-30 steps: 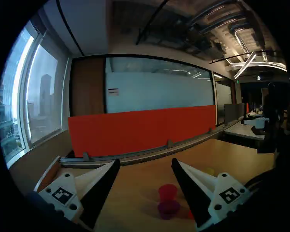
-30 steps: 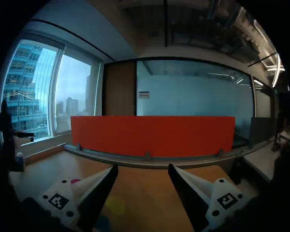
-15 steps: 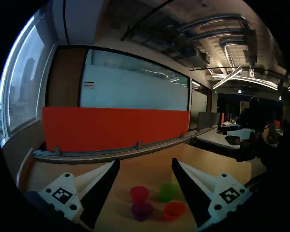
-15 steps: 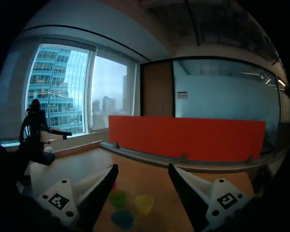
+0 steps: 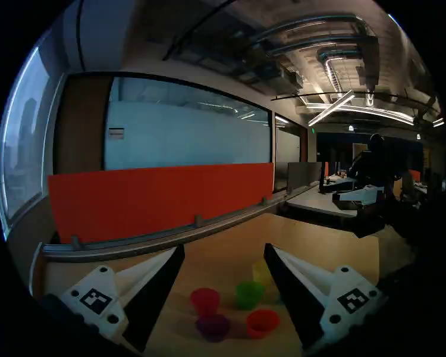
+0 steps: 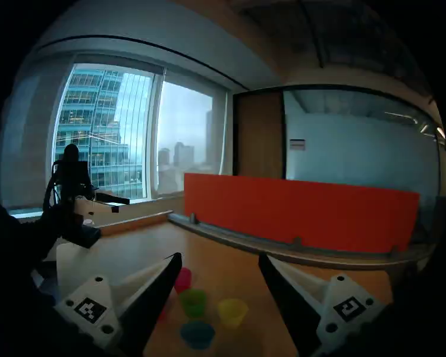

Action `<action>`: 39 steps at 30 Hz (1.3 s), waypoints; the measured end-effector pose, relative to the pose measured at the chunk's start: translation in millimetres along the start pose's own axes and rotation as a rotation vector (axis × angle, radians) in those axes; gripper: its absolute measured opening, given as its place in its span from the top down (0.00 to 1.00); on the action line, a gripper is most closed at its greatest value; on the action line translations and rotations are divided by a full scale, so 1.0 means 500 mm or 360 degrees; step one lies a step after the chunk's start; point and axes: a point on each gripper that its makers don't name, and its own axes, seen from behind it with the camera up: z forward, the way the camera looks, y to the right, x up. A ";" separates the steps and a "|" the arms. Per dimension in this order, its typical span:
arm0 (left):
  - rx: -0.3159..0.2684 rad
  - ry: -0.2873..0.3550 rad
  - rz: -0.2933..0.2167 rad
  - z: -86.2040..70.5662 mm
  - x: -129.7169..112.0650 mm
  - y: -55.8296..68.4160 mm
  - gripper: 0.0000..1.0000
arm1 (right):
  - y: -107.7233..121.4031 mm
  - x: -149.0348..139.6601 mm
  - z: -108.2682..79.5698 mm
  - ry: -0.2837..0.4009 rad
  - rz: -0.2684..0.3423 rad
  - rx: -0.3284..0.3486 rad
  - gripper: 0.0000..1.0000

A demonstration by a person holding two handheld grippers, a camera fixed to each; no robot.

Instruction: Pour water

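Several small plastic cups stand close together on the wooden desk [image 5: 318, 238]. In the left gripper view I see a pink cup [image 5: 205, 299], a purple cup [image 5: 213, 326], a green cup [image 5: 249, 293], an orange-red cup [image 5: 262, 322] and a yellow cup [image 5: 260, 272] half behind one finger. My left gripper [image 5: 223, 250] is open above them, holding nothing. In the right gripper view a pink cup [image 6: 183, 278], a green cup [image 6: 194, 301], a yellow cup [image 6: 232, 311] and a blue cup [image 6: 197, 333] sit below my open, empty right gripper [image 6: 219, 257].
An orange divider panel [image 5: 157, 199] on a metal rail runs along the desk's far edge. Tall windows [image 6: 104, 137] stand to one side. The other hand-held gripper shows as a dark shape at the right [image 5: 366, 205] and at the left [image 6: 77, 205]. A neighbouring desk [image 5: 318, 199] lies beyond.
Both views have swung toward the cups: the left one panned right, the right one panned left, so more cups sit between the fingers. Both grippers stay open.
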 end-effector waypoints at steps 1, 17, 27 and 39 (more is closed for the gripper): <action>-0.0013 -0.0006 0.0006 0.002 0.000 0.004 0.00 | -0.003 -0.003 0.000 -0.0012 -0.0004 0.0009 0.00; -0.0207 -0.0201 0.0104 0.045 -0.055 0.042 0.00 | -0.038 -0.087 -0.001 -0.0268 -0.0050 0.0172 0.00; -0.0301 -0.0336 0.0167 0.077 -0.114 0.066 0.00 | -0.048 -0.138 0.001 -0.0385 -0.0071 0.0237 0.00; -0.0352 -0.0453 0.0194 0.121 -0.185 0.075 0.00 | -0.060 -0.218 0.009 -0.0490 -0.0087 0.0278 0.00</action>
